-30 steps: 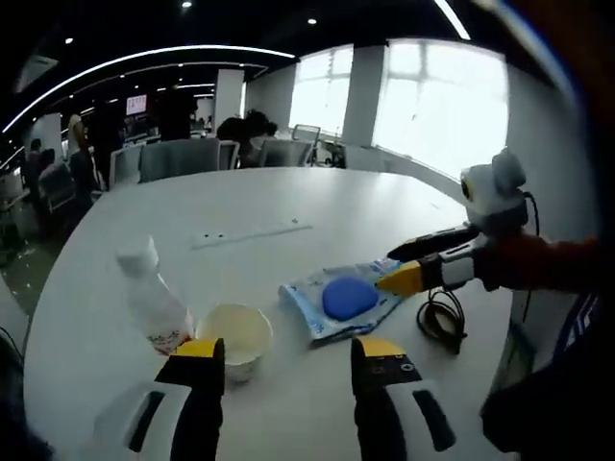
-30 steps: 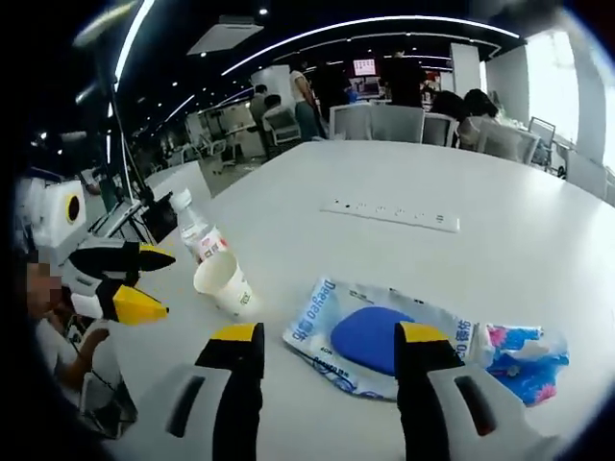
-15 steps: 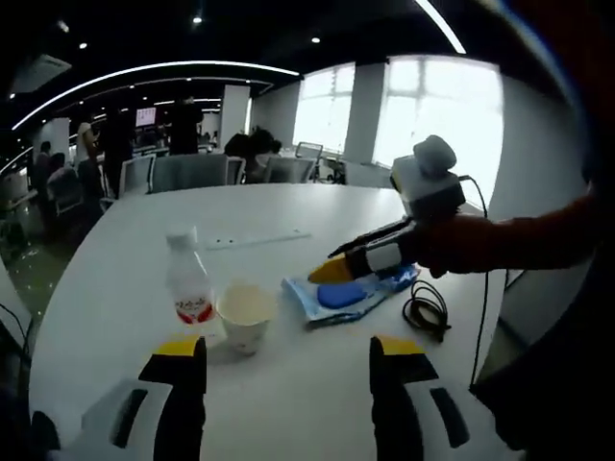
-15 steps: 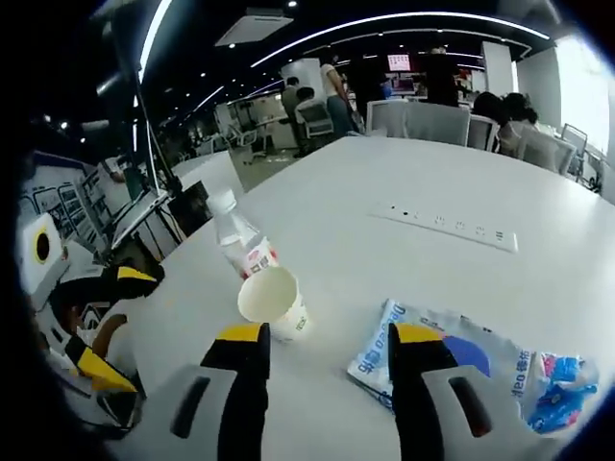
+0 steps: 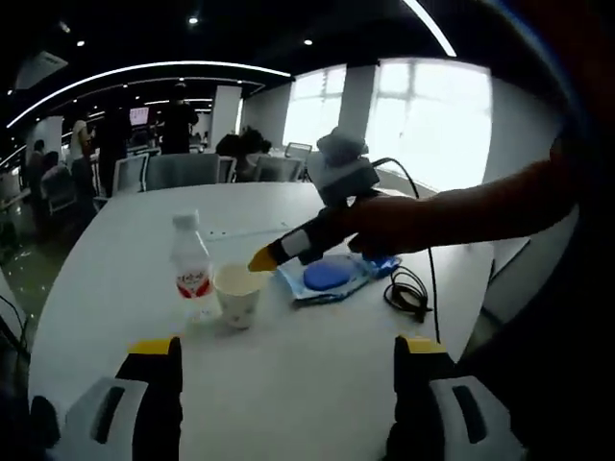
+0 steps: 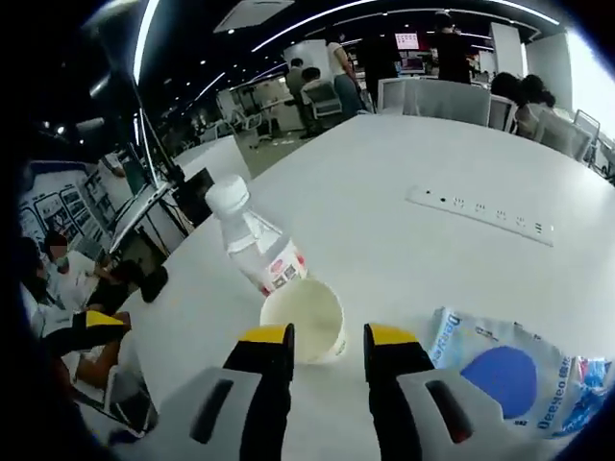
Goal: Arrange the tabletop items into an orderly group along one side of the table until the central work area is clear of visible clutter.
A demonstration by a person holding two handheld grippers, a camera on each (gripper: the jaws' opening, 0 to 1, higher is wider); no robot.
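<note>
A white paper cup (image 5: 237, 293) stands on the white table (image 5: 317, 355), with a small plastic bottle (image 5: 191, 274) just to its left. To the cup's right lies a blue wipes pack (image 5: 332, 279). My left gripper (image 5: 287, 346) hangs wide open, well short of them, holding nothing. My right gripper (image 5: 261, 257) reaches in from the right, its yellow tip just above the cup's rim. In the right gripper view the cup (image 6: 306, 315) sits just beyond my right gripper (image 6: 327, 334), whose jaws stand a narrow gap apart. The bottle (image 6: 252, 240) leans behind the cup and the pack (image 6: 504, 370) lies at right.
A coiled black cable (image 5: 408, 293) lies right of the wipes pack near the table edge. A flush power strip (image 6: 480, 206) crosses the far tabletop. Office chairs (image 6: 437, 96) and people stand beyond the table. The near table surface is bare.
My right gripper has moved left from the wipes pack to the cup and its jaws have narrowed. My left gripper has drawn back and opened wider.
</note>
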